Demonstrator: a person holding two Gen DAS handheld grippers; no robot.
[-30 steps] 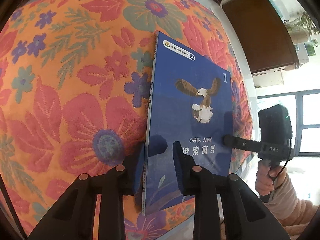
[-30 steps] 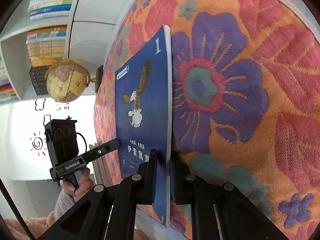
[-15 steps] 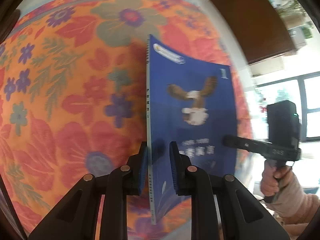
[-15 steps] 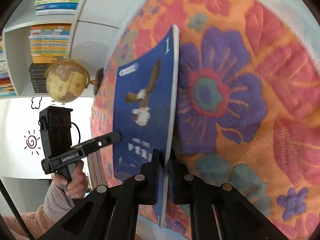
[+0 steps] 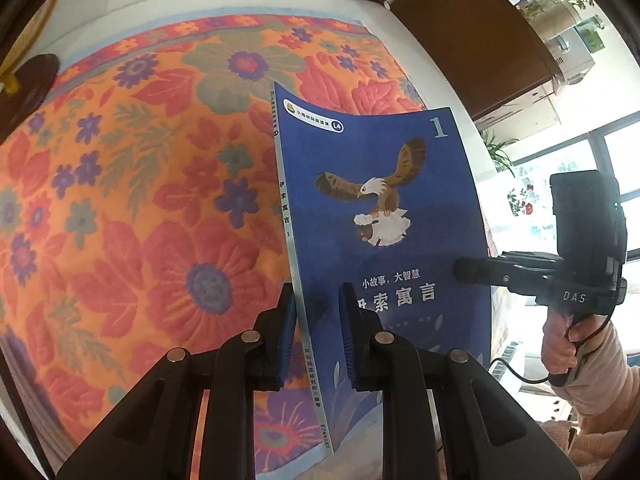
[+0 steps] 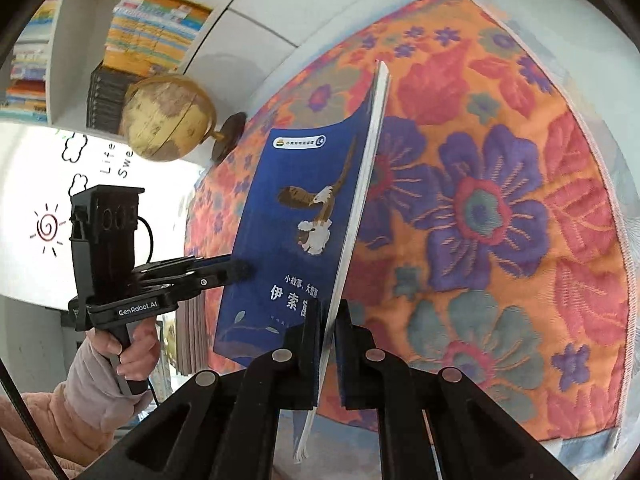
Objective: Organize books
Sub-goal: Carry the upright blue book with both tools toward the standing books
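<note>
Left gripper [image 5: 316,320]: the two blue pads are closed on the spine edge of the blue eagle-cover book [image 5: 384,248], low in the left wrist frame. One pad sits behind the spine and one on the front cover. The grip is near the bottom of the book, so most of the cover stands free above the pads.

Right gripper [image 6: 328,340]: the jaws are clamped on the opposite, fore-edge side of the same book [image 6: 296,240], lower centre of the right wrist frame. The white page block runs straight up from between the pads.

Each gripper shows in the other's view. The right one [image 5: 464,270] reaches in from the right edge with its tip on the cover. The left one [image 6: 240,270] reaches in from the left, a hand [image 6: 132,352] on its grip.

Reading: a thin, floppy paperback is pinched on both long edges, probably so it stays flat and upright. The cover's top edge still bows slightly.

The book is in the air above the floral orange cloth [image 5: 140,220], not resting on it.

Beyond it, the upper left of the right wrist frame holds a white shelf with stacked books [image 6: 152,36] and a globe [image 6: 168,116]. The shelf is the likely destination.
</note>
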